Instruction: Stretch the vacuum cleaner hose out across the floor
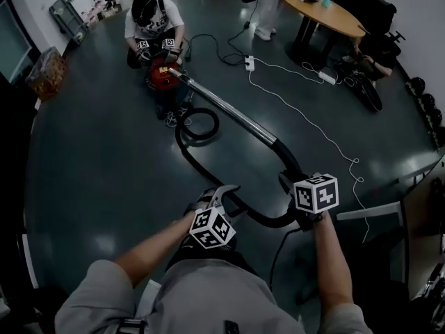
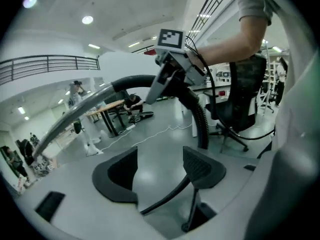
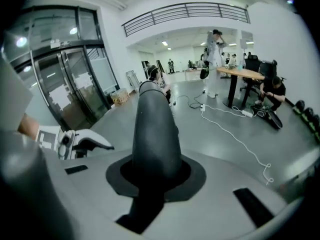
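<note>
Right gripper view: clamped narrow with the right gripper (image 3: 155, 170) round the black wand handle (image 3: 152, 129). Spread wide at the left gripper (image 2: 160, 170), nothing between the pads, apparently clear of the vacuum cleaner hose (image 1: 182, 145), looped on the floor (image 1: 90, 158) near the red vacuum (image 1: 161, 76).

Head view is running dim, underexposed. The floor (image 1: 104, 158) is giving back soft pale sheen patches, and shadows on it are showing faint. Fisheye is bending everything toward the edges, w/ corners going black. Both gripper views are looking far brighter, w/ ceiling lights (image 2: 87, 19) glaring high above the floor. Hose handle (image 3: 152, 129), close to lens, is blurring soft.
</note>
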`<state>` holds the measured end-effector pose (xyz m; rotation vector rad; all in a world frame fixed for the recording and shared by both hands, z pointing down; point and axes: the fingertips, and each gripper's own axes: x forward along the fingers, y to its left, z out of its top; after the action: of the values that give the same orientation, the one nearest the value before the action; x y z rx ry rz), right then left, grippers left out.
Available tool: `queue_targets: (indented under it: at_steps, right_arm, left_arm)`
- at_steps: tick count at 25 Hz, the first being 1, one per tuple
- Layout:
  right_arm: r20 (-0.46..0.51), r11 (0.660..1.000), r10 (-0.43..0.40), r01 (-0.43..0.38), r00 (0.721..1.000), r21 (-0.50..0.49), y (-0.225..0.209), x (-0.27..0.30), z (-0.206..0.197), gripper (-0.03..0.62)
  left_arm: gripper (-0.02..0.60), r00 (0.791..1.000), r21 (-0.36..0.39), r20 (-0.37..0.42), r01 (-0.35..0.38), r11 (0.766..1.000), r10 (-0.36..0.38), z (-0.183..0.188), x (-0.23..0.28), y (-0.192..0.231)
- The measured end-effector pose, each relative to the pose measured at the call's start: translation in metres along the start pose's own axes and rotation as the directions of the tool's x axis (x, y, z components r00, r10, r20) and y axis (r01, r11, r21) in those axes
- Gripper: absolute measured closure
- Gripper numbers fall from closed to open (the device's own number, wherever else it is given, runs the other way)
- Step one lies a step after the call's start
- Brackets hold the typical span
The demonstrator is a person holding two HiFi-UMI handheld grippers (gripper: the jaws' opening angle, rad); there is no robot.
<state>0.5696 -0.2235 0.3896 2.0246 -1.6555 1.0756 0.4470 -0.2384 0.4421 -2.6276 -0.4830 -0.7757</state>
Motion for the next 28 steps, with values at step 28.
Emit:
queue_targets:
  at_steps: [28]
  right_arm:
    - [0.184,0.83,0.049,-0.142,0.982,0.539,0.31,0.081,0.005,0.526]
  left_arm:
    - [0.321,0.939,-0.225,0.188,0.328,0.917,-0.29,-0.087,-0.181,-0.077]
